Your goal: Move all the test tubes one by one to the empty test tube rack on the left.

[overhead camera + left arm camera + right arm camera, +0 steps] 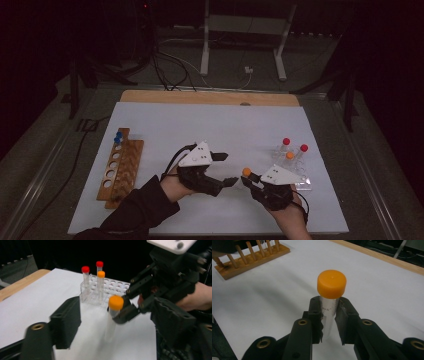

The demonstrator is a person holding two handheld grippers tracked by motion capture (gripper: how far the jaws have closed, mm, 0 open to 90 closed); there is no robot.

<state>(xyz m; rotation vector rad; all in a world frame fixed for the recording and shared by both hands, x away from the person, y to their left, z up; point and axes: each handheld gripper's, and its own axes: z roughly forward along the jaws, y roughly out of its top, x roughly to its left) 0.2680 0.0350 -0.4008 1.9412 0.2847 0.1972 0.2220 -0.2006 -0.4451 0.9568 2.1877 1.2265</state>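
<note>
High view: an orange-capped tube [246,172] pinched in the right claw [251,178], with the left claw [227,169] just to its left.

Left to right, a wooden rack [120,167] with two blue-capped tubes [118,136] sits well to the left of both claws; next comes the left claw, its jaws spread with nothing between them and pointing toward the held tube, just beside it without touching. Then the right claw, jaws pressed onto the clear body of that one tube just under its orange cap, the tube standing upright above the white mat [220,125]. Just right of this claw is a clear rack [295,170] holding three tubes: two with red caps [286,141] and one with an orange cap [290,155].
</note>
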